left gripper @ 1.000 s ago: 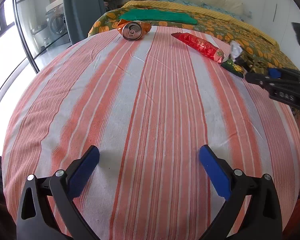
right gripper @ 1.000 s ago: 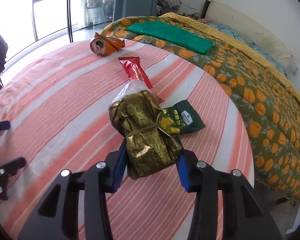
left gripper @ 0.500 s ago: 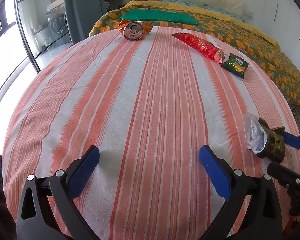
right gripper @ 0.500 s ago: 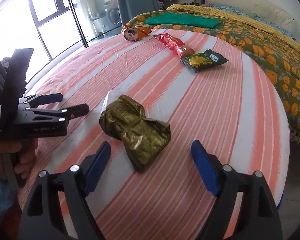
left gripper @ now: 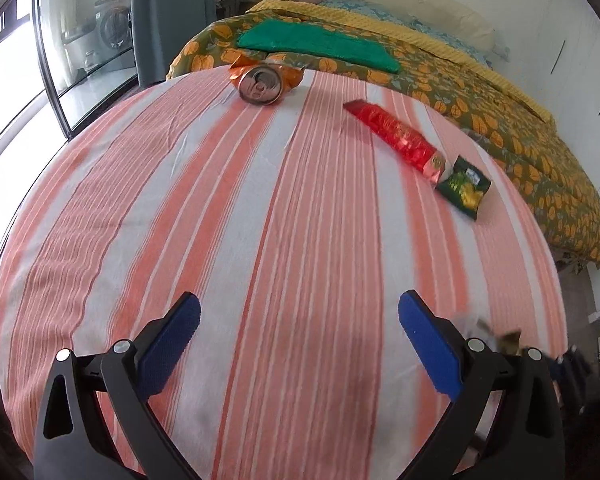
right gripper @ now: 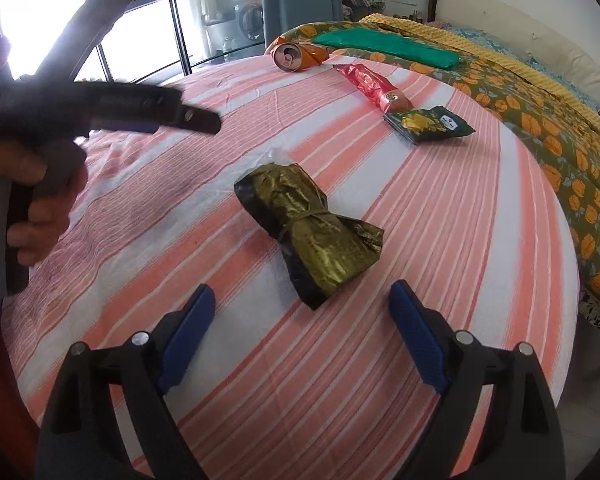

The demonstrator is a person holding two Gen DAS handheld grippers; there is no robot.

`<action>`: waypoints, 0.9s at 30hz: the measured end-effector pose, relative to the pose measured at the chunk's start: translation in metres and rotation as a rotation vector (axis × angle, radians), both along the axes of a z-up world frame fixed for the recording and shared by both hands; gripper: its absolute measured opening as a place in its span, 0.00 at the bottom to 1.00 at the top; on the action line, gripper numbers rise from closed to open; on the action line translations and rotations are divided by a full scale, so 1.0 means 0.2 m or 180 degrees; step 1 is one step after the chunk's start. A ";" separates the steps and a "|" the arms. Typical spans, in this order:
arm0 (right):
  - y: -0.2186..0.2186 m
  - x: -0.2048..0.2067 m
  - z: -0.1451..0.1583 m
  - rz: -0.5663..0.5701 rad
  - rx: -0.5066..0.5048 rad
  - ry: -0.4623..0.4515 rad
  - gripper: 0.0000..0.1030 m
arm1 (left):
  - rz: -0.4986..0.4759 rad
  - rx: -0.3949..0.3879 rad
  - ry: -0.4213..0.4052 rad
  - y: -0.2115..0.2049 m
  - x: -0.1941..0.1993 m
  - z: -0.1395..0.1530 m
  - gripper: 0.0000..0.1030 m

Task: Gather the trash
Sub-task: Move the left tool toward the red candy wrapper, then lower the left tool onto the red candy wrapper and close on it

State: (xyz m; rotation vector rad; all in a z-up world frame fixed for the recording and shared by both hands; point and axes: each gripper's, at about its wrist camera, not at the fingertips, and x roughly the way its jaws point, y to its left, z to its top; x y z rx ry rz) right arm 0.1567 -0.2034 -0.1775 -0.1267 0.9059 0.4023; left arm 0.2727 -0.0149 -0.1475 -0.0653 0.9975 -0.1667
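A round table under an orange-and-white striped cloth (left gripper: 180, 200) bears the trash. At the far edge lies a crushed orange can (left gripper: 260, 82) (right gripper: 296, 55). A red wrapper (left gripper: 396, 140) (right gripper: 374, 84) and a green snack packet (left gripper: 464, 188) (right gripper: 428, 122) lie on the right. A crumpled gold wrapper (right gripper: 308, 224) rests on the cloth. My right gripper (right gripper: 300, 300) has its jaws opening wide, and the pads stand clear of the wrapper's near end. My left gripper (left gripper: 299, 308) is open over bare cloth. It also shows blurred in a hand as the left gripper (right gripper: 196, 112).
A bed with a floral cover (left gripper: 500, 120) and a folded green cloth (left gripper: 316, 44) stands right behind the table. Tall windows (right gripper: 140, 20) run along the left. The table's rim drops off close on the right, beside the gold wrapper.
My right gripper carried the gold wrapper toward the table's near right side, set it down and opened off it. My left gripper moved a little forward over the cloth.
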 end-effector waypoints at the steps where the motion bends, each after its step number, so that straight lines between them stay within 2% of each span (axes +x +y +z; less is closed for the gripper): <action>1: 0.00 0.00 0.00 0.0002 -0.0012 -0.0003 0.84 | -0.0020 -0.0020 0.0000 -0.04 0.06 0.04 0.96; 7: 0.01 0.00 0.00 0.0005 -0.0034 -0.0009 0.84 | -0.0089 0.0108 0.0021 -0.38 0.47 0.12 0.96; 10: 0.01 0.00 0.00 0.0007 -0.0030 -0.0009 0.84 | 0.0034 0.0015 0.0116 -0.52 0.64 0.07 0.94; 12: 0.01 0.00 0.00 0.0010 -0.0025 -0.0009 0.84 | 0.0133 0.0019 0.0184 -0.59 0.73 0.01 0.88; 15: 0.00 0.00 0.00 0.0015 -0.0013 -0.0007 0.84 | 0.0228 0.0120 0.0349 -0.67 0.81 -0.09 0.76; 16: 0.00 0.00 0.00 0.0017 -0.0010 -0.0007 0.84 | 0.0257 0.0130 0.0388 -0.68 0.81 -0.12 0.70; 18: 0.00 0.01 0.00 0.0019 -0.0002 -0.0006 0.84 | 0.0294 0.0104 0.0314 -0.68 0.80 -0.12 0.58; 19: 0.00 0.01 0.00 0.0021 -0.0001 -0.0005 0.85 | 0.0256 0.0076 0.0277 -0.67 0.80 -0.12 0.37; 20: 0.00 0.01 0.00 0.0020 -0.0002 -0.0005 0.85 | 0.0208 0.0044 0.0276 -0.66 0.80 -0.11 0.24; 23: 0.00 0.01 0.00 0.0017 -0.0014 -0.0008 0.85 | 0.0130 0.0005 0.0207 -0.59 0.78 -0.07 0.14; 27: 0.00 0.01 0.00 0.0016 -0.0014 -0.0008 0.85 | -0.0017 -0.0046 0.0145 -0.40 0.67 0.02 0.13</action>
